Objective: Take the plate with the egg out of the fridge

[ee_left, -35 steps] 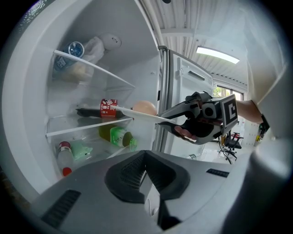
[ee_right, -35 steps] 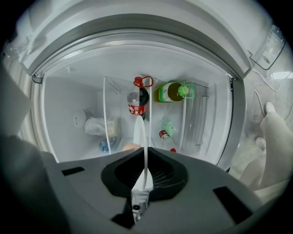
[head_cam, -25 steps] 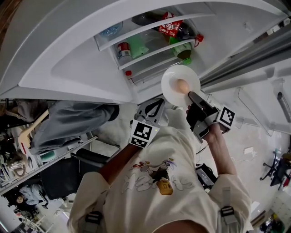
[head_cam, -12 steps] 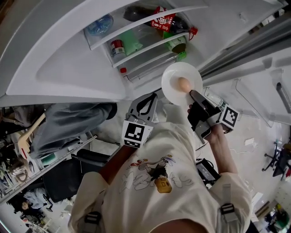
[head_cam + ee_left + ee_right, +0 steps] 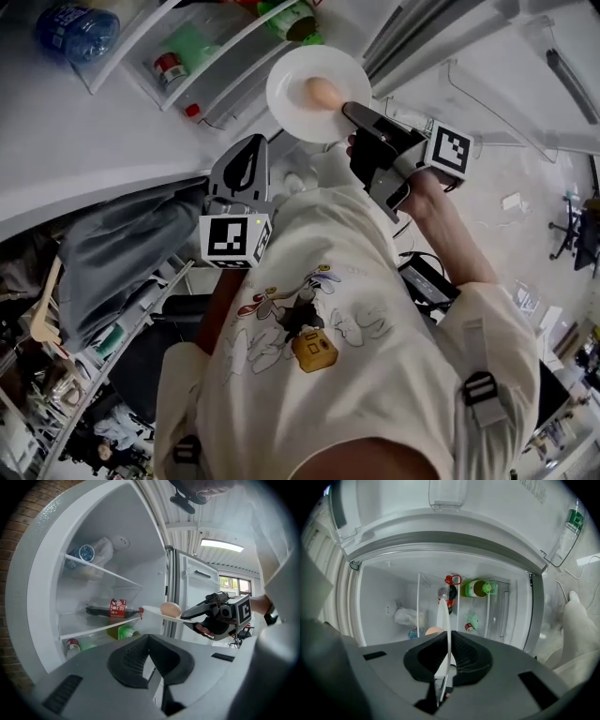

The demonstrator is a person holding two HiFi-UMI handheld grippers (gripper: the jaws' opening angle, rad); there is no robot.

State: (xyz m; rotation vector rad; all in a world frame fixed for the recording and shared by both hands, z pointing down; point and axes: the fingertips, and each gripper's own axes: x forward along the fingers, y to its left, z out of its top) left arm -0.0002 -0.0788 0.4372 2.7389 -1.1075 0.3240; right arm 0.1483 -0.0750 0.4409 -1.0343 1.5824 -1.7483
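The right gripper has its jaws clamped on the near rim of a white plate, held level in the air just outside the open fridge. A brown egg lies on the plate close to the gripped edge. The left gripper hangs lower and to the left, apart from the plate, with its jaws closed together and nothing between them. On the fridge shelves behind the plate are a dark cola bottle lying on its side, a green bottle, a red-topped can and a blue water bottle.
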